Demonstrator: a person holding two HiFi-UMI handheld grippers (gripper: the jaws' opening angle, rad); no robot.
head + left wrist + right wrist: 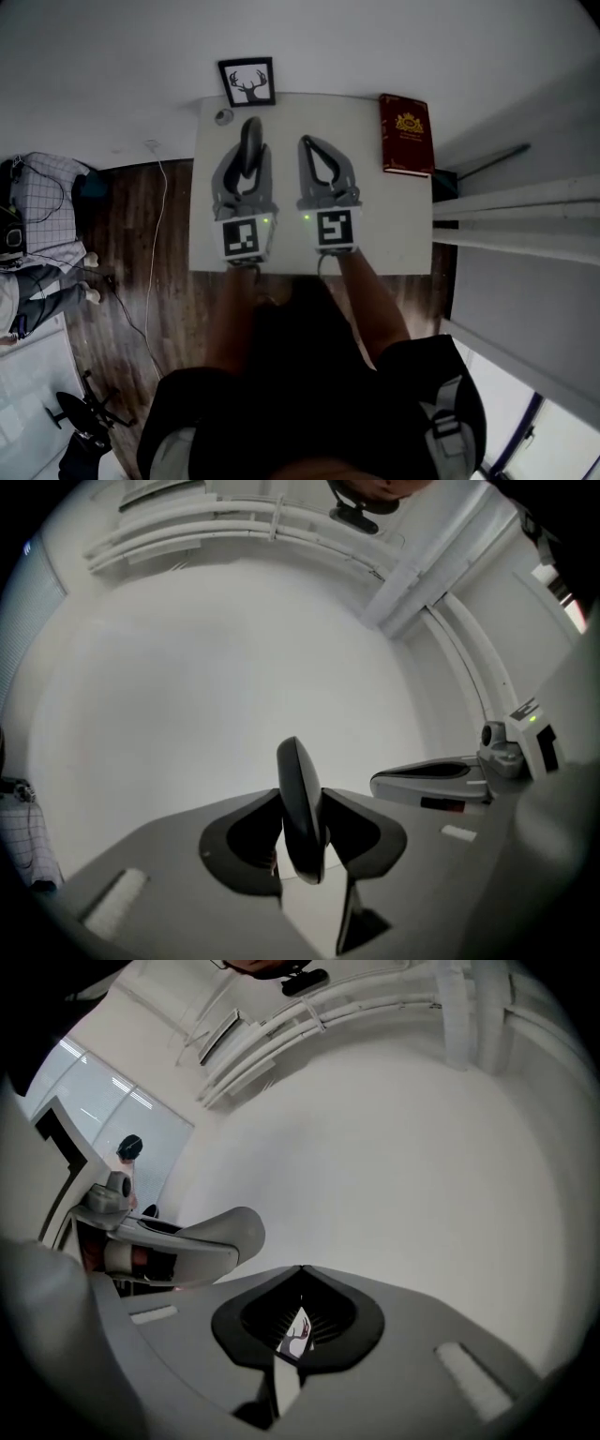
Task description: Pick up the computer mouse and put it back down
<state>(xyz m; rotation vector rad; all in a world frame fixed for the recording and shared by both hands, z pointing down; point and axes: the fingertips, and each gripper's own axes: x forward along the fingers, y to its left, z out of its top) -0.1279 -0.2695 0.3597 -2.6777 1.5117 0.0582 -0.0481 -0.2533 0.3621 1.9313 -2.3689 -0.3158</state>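
Note:
In the head view my left gripper (248,157) is held above the white table (394,225), shut on a black computer mouse (251,131) that stands on edge between its jaws and sticks out past them. The left gripper view shows the mouse (298,789) edge-on, clamped by both pads of the left gripper (302,834), with the white wall behind. My right gripper (308,142) is alongside, to the right, at about the same height. In its own view the right gripper (301,1270) has its jaws closed tip to tip on nothing.
A framed deer picture (247,82) leans at the table's back edge beside a small round object (223,116). A red book (406,134) lies at the back right corner. A cable (157,216) trails over the wooden floor left of the table.

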